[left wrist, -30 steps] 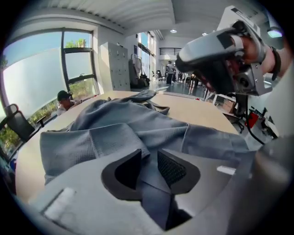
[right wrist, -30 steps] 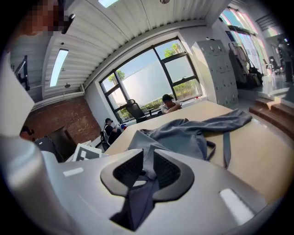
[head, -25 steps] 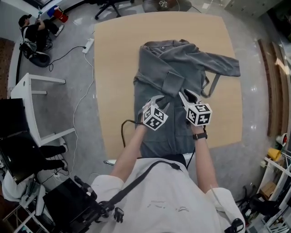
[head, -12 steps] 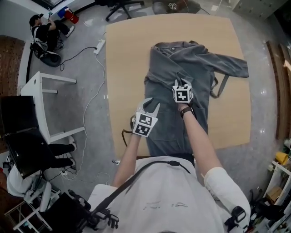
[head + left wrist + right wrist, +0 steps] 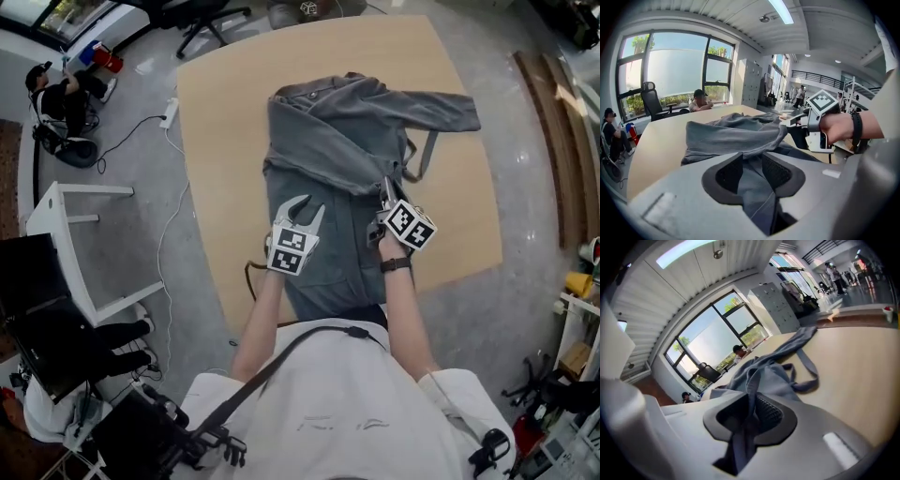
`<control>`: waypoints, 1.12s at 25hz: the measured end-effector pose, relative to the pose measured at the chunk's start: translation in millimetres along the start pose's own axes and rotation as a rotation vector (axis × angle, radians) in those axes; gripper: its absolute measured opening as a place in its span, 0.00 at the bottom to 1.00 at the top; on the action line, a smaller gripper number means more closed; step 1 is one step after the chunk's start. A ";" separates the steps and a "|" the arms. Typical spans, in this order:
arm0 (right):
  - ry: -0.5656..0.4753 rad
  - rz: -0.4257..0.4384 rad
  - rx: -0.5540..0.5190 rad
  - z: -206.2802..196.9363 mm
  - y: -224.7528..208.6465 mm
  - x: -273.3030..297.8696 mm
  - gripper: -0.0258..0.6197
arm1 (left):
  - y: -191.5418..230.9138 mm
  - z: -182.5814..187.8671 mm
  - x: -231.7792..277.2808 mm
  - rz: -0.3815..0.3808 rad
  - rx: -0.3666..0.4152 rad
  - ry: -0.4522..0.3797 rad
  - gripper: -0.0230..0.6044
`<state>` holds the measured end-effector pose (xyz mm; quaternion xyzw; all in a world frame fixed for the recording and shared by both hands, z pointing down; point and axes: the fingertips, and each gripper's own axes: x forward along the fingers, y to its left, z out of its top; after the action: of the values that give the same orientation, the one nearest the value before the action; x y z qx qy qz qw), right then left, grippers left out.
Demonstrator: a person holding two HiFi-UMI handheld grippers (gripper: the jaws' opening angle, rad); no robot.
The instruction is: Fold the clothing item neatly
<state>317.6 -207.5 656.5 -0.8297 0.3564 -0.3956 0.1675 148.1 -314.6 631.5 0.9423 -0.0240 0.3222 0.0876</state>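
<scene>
Folding barely begun: the garment lies rumpled, one sleeve sprawled toward the desk's right edge. My right gripper has just closed its jaws on the cloth; my left gripper holds its jaws apart.

A light wooden table stands on a glossy grey floor. A white side table stands to its left, and an office chair stands at its far edge. A white power strip lies on the floor. Large dark-framed windows fill one wall, with grey lockers beside them. A linear ceiling light is lit.
</scene>
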 end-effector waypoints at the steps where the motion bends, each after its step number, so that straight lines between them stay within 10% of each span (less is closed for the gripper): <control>1: 0.022 -0.046 -0.009 -6.4 -15.0 -4.0 0.14 | -4.8 1.7 3.2 -0.013 -0.005 -0.001 0.25; 4: 0.089 -0.165 -0.072 -19.0 -50.6 -14.3 0.35 | -17.4 5.8 12.6 -0.042 -0.014 0.005 0.25; 14: 0.051 -0.149 -0.149 16.7 -103.3 -46.5 0.31 | -52.4 35.0 58.3 -0.112 0.072 -0.002 0.25; 28: 0.017 -0.314 -0.375 225.9 -269.0 38.9 0.35 | -117.9 113.9 147.4 -0.221 0.155 -0.021 0.25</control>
<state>633.2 -51.0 685.5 -0.8882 0.2916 -0.3507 -0.0559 345.4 -217.6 615.5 0.9464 0.1040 0.3017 0.0492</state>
